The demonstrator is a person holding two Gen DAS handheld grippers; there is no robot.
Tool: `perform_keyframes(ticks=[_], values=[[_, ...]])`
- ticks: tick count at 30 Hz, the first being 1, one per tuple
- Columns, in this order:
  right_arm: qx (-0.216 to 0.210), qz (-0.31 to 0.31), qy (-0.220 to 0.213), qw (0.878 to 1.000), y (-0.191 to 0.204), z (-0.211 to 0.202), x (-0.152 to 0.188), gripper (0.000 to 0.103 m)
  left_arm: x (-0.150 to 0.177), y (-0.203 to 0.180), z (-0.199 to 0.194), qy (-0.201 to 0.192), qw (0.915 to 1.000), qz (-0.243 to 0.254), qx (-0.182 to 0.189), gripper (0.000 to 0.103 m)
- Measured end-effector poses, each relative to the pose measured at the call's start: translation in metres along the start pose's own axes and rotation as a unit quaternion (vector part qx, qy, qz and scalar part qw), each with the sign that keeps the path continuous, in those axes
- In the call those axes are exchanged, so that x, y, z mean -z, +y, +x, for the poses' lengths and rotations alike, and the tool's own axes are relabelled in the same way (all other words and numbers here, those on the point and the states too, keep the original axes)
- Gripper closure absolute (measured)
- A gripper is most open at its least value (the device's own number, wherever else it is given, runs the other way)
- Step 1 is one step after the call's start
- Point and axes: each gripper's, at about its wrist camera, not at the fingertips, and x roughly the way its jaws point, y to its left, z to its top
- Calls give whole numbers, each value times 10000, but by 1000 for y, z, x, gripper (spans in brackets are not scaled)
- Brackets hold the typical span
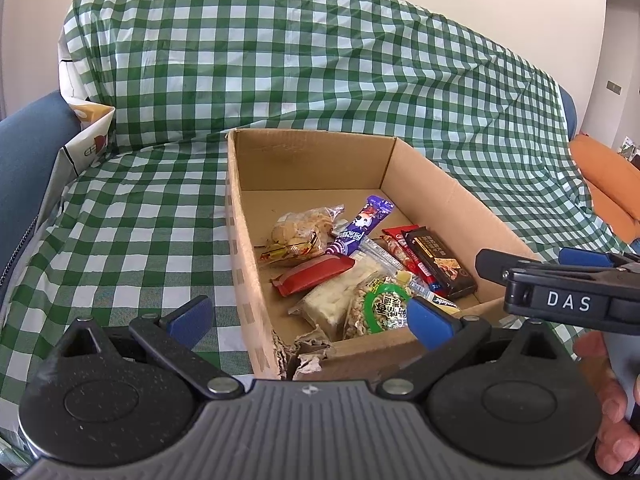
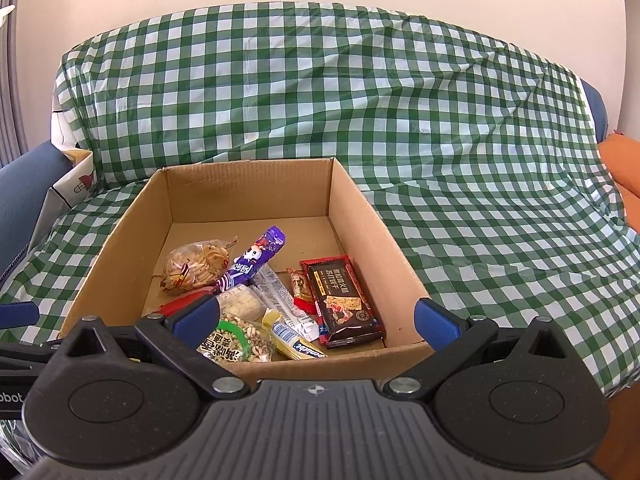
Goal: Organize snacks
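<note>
An open cardboard box (image 1: 436,196) (image 2: 136,216) stands on a green checked cloth. It holds several snacks: a purple bar (image 1: 360,224) (image 2: 256,260), a dark brown bar (image 1: 440,264) (image 2: 344,304), a red packet (image 1: 312,274), a clear bag of crackers (image 1: 300,232) (image 2: 198,266) and a green-labelled nut bag (image 1: 380,308) (image 2: 236,340). My left gripper (image 1: 308,316) is open and empty at the box's near left corner. My right gripper (image 2: 314,320) is open and empty over the box's near edge; it also shows in the left wrist view (image 1: 560,272).
The checked cloth (image 1: 140,220) (image 2: 500,240) covers a blue sofa's seat and back. A patterned paper bag (image 1: 84,136) stands at the far left. An orange cushion (image 1: 608,176) lies at the right. The box's near left corner (image 1: 296,352) is torn.
</note>
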Motion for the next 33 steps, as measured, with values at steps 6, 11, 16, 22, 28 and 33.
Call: perform_keyframes(ticks=[6, 11, 16, 22, 28, 33], values=[[-31, -70, -19, 10000, 1, 0, 0, 1, 0, -1, 0, -5, 10000, 1, 4, 0], [-35, -86, -25, 10000, 1, 0, 0, 1, 0, -1, 0, 8, 10000, -15, 4, 0], [-37, -85, -23, 10000, 1, 0, 0, 1, -1, 1, 0, 24, 10000, -41, 7, 0], [-42, -121, -33, 9999, 2, 0, 0, 1, 0, 2, 1, 74, 10000, -52, -1, 0], [-56, -132, -58, 9999, -2, 1, -1, 1, 0, 2, 2, 114, 9999, -103, -8, 0], [-72, -150, -65, 9998, -3, 1, -1, 1, 0, 2, 2, 119, 9999, -94, -8, 0]])
